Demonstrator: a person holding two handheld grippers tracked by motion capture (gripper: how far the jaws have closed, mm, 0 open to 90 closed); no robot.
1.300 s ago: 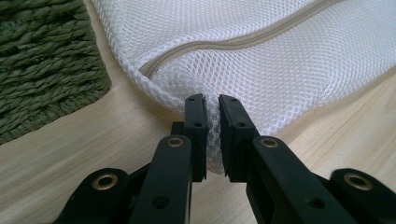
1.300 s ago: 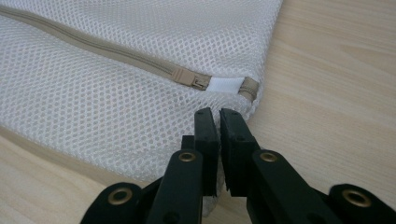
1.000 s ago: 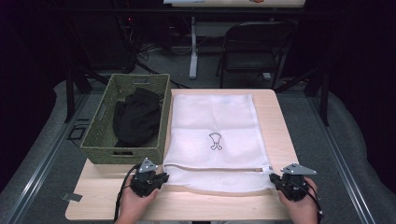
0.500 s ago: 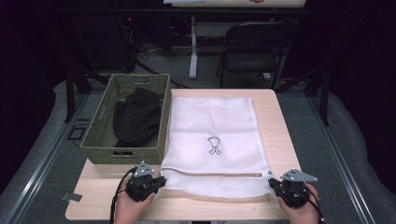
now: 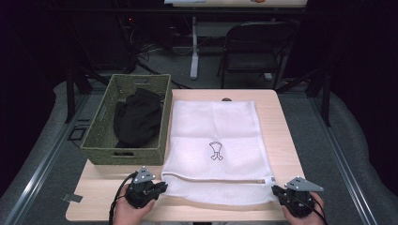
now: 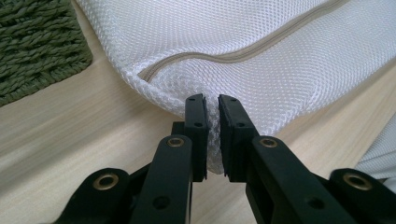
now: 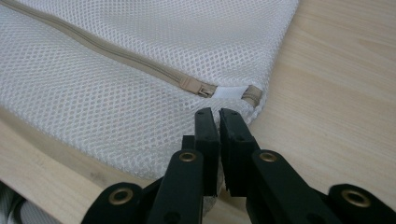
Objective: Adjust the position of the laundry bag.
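A white mesh laundry bag (image 5: 216, 140) with a beige zipper lies flat on the wooden table (image 5: 286, 136), a small black emblem at its middle. My left gripper (image 5: 162, 186) is shut on the bag's near left corner (image 6: 212, 121), mesh pinched between its jaws. At the near right corner (image 7: 243, 105), beside the zipper pull (image 7: 198, 88), my right gripper (image 5: 276, 190) is shut on the mesh (image 7: 140, 112) as well. Both hands sit at the table's front edge.
A green woven basket (image 5: 101, 136) stands on the table's left side, holding a black garment (image 5: 136, 117); its corner (image 6: 37, 46) lies close to my left gripper. A dark folding chair (image 5: 256, 47) stands beyond the far edge.
Both grippers have drawn back toward the table's front edge, pulling the bag's near edge a little with them. Their jaws stay closed on the corners.
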